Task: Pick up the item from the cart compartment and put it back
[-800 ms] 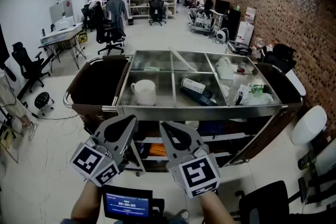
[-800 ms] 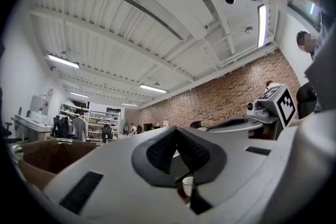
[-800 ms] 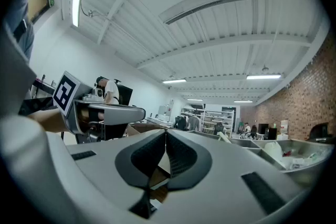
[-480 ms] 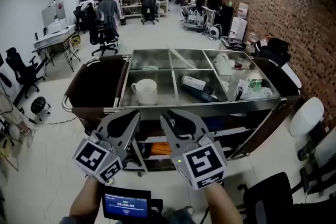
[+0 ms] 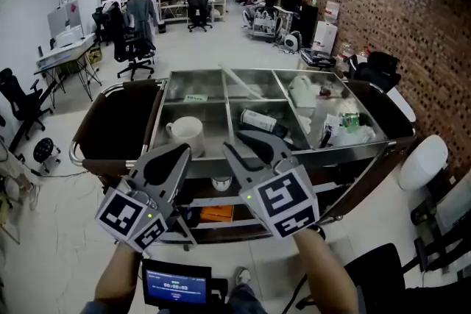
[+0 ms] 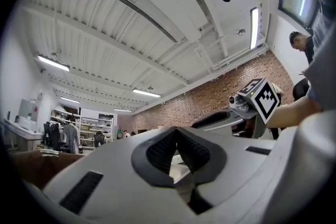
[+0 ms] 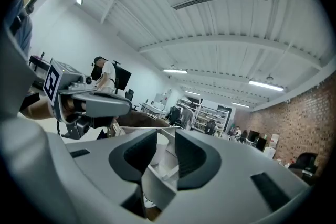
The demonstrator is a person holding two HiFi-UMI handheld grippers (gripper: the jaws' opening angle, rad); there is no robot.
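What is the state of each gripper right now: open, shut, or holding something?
Left gripper: shut, jaw tips together, nothing between them.
Right gripper: open, jaws apart, holding nothing.

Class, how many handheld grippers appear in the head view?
2. The left gripper sits lower left, the right gripper lower centre, both in front of the cart. None appears hidden.

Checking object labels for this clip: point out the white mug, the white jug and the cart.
white mug [image 5: 185,136], head view, its side wall.
white jug [image 5: 300,90], head view, its body.
cart [image 5: 353,151], head view, its front steel rim.
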